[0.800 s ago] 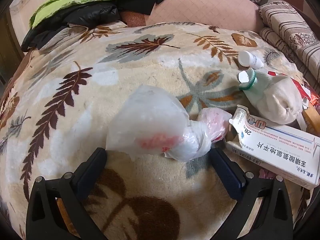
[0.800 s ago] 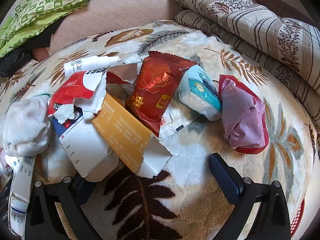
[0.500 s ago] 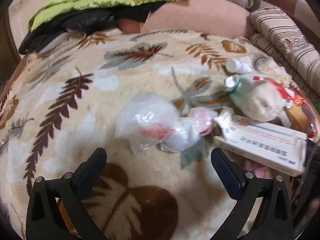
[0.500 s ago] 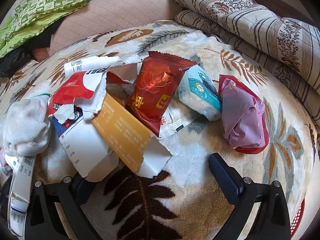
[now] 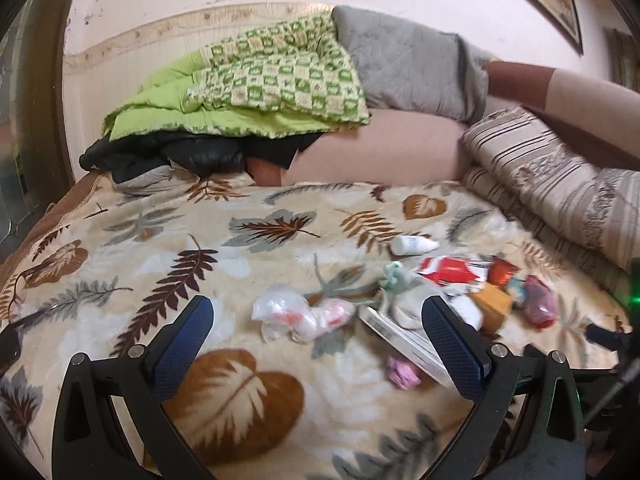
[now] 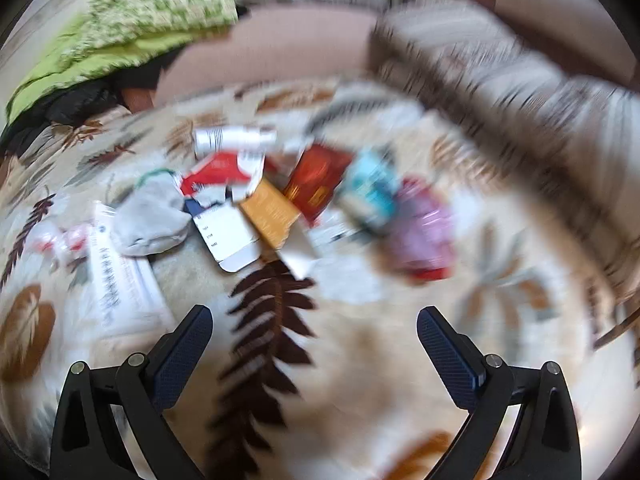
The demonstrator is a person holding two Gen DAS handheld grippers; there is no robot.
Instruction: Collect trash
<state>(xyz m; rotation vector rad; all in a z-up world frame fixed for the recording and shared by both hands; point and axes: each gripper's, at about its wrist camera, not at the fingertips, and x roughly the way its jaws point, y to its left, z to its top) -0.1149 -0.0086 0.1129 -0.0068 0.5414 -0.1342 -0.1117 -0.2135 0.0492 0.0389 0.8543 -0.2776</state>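
Trash lies on a leaf-patterned blanket (image 5: 132,248). In the left wrist view I see a crumpled clear plastic bag (image 5: 294,316), a white medicine box (image 5: 404,344), a grey-white sock (image 5: 404,300), a small white bottle (image 5: 412,245), torn red and orange cartons (image 5: 452,269) and a small pink scrap (image 5: 402,372). My left gripper (image 5: 320,332) is open and empty, back from the bag. The blurred right wrist view shows the red wrapper (image 6: 320,180), blue packet (image 6: 370,192), pink wrapper (image 6: 424,232) and orange carton (image 6: 270,214). My right gripper (image 6: 314,338) is open and empty, short of them.
Green quilts (image 5: 256,92), a grey pillow (image 5: 412,64) and a black jacket (image 5: 176,156) are piled at the head of the bed. Striped folded bedding (image 5: 560,184) lies along the right side. The other gripper's dark body (image 5: 608,340) shows at the right edge.
Both grippers have pulled back and up from the trash, so the items look smaller and farther. The right wrist view is now motion-blurred. Both stay open and empty.
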